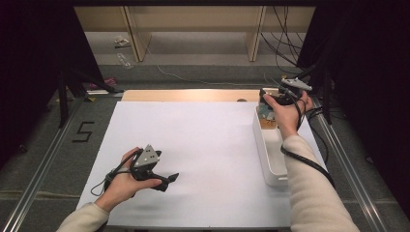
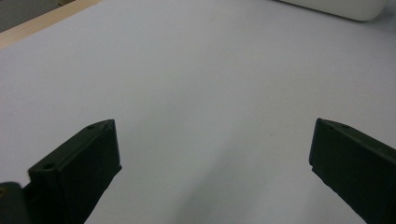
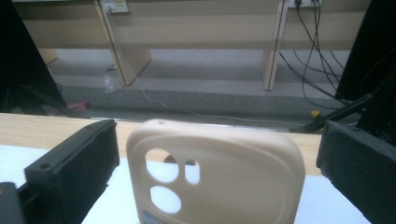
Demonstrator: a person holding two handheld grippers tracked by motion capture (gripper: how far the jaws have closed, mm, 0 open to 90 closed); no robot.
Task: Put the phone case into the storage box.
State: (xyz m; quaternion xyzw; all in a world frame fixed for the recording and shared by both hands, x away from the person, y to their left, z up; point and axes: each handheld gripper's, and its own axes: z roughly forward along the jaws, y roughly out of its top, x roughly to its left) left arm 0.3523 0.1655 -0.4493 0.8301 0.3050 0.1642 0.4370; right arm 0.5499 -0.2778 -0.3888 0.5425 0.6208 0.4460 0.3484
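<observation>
my right tongs (image 3: 215, 154) stand wide at the far end of the white tray (image 1: 273, 166) by the table's right edge, pads clear of the beige phone case (image 3: 219, 179) upright between them. my left tongs (image 2: 212, 163) wait wide and empty over the sheet's near-left corner.

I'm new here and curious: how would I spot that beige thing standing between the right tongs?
Start at the long white tray on the table's right side. At its far end stands a beige phone case, between the open right tongs. Its three camera cut-outs set it apart.
</observation>
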